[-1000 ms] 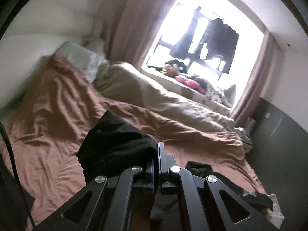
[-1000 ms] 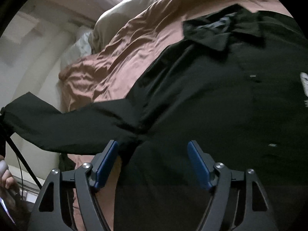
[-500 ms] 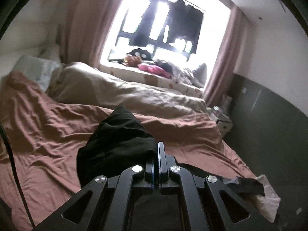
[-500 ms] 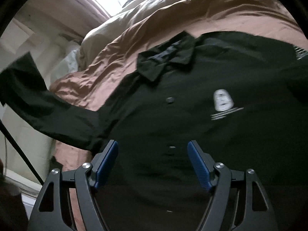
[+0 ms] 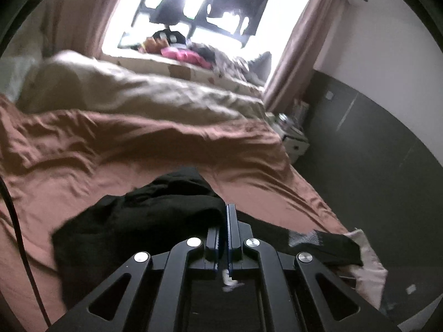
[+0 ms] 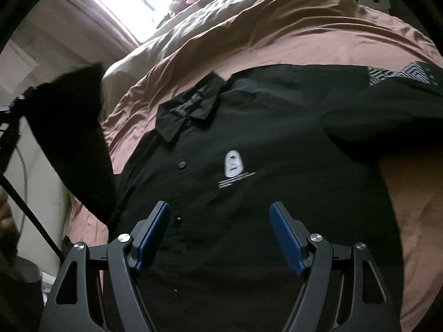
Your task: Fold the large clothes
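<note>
Left wrist: sleeve (image 5: pixel 144 221) now lower, flatter

One black shirt (image 6: pixel 249 144), two grippers (image 5: pixel 223 221) (image 6: pixel 220 232), one brown sheet (image 5: pixel 83 166), one beige duvet (image 5: pixel 152 94), two curtains (image 5: pixel 80 13)

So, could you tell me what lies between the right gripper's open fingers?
In the right wrist view, only the black shirt front lies below the right gripper.

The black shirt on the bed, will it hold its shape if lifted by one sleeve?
Probably not: the black shirt looks thin and floppy; its sleeve, lifted by the left tongs, hangs limp. Likely light, and may slide on the smooth sheet.
</note>
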Available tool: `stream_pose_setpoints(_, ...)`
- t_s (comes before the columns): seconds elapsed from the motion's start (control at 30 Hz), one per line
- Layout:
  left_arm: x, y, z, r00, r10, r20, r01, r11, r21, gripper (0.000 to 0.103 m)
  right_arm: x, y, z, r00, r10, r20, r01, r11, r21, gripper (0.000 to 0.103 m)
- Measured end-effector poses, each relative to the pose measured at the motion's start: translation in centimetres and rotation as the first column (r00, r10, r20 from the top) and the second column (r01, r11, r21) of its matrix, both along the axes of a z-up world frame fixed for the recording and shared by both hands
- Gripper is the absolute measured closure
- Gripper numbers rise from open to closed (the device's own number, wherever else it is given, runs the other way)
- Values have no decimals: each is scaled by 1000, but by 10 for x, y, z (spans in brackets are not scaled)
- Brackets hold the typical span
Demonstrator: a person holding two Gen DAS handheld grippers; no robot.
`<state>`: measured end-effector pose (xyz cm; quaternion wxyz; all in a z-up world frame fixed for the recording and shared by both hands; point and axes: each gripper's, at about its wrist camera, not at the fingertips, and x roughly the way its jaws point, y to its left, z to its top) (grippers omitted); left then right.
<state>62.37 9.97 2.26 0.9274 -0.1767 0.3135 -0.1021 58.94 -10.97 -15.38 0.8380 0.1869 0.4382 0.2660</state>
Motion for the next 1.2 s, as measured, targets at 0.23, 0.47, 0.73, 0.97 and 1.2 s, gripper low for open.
stream_pose_setpoints(0.23,22,-43,-67,964,-174,-202,159,983,-89,32,-11,-20,7,1000,-25,13,26,998,-51,30)
stream_pose_setpoints(0.47,-8,-10,-69,968,-112,-225,111,994,-17,28,-18,5,15,1000,-9,24,11,997,-70,30)
stream_pose_setpoints(0.73,-55,84,-76,964,76,-255,-52,993,103,28,7,86,10,995,57,86,-34,970,-243,30)
stream_pose_setpoints(0.97,-96,152,-103,927,194,-322,-157,978,138,40,31,156,-7,990,110,89,-62,902,-428,30)
stream_pose_setpoints(1.2,-109,183,-132,896,249,-367,-209,967,147,43,58,174,-32,994,88,67,-42,860,-509,30)
